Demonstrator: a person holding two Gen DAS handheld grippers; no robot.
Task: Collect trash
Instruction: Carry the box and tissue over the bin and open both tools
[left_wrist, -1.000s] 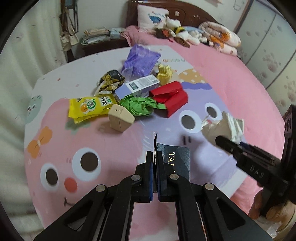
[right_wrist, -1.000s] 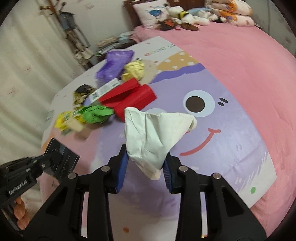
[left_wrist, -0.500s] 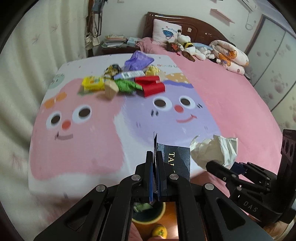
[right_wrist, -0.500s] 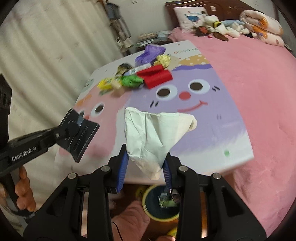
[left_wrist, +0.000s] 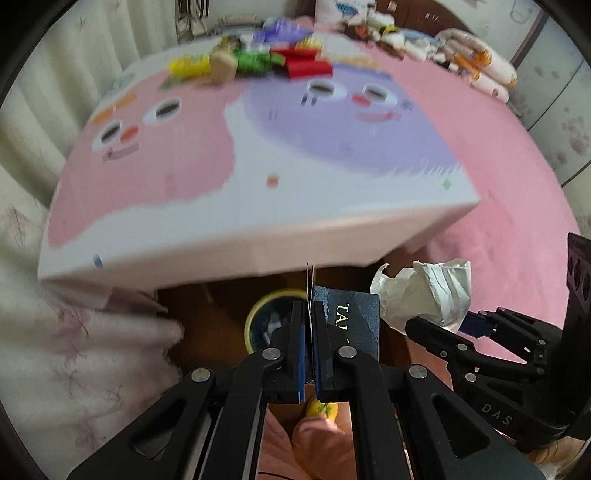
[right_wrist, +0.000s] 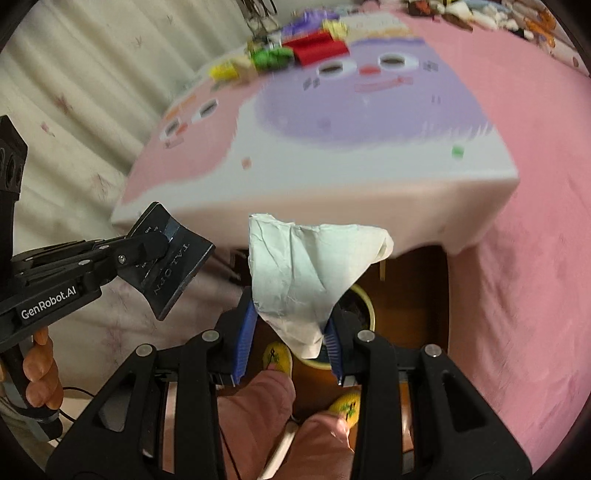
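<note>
**Both grippers, each carrying trash, now over the bin at the foot of the bed**

Left wrist view: the left gripper (left_wrist: 309, 321) has its fingers pressed together on a flat dark blue packet (left_wrist: 351, 321) with gold lettering, which stands out past the right fingertip. Directly beyond and below the fingertips is a yellow-rimmed bin (left_wrist: 267, 317) on the brown floor. To the right of the fingers, the right gripper (left_wrist: 439, 325) pinches a crumpled white paper (left_wrist: 424, 295). The bed (left_wrist: 258, 192), with its cartoon-face cover, lies beyond the fingertips; the remaining trash pile (left_wrist: 255, 62) sits at its far end, blurred.

Right wrist view: the right gripper (right_wrist: 291, 332) has its fingers partly apart, clamped on the lower point of the crumpled white paper (right_wrist: 310, 269), which fans upward past the tips. The bin (right_wrist: 364, 306) shows just behind the right fingertip, partly hidden by the paper. The left gripper (right_wrist: 155, 254) and its packet (right_wrist: 173, 269) are to the left of the fingers. Below the fingers are the person's pink-clad legs (right_wrist: 258, 406) and yellow slippers (right_wrist: 277, 356).

Change from one second earlier: then both grippers were above the bed cover with the pile close ahead and no bin visible; now the bed edge is beyond the fingertips and the bin is beneath them. Both grips are unchanged.
</note>
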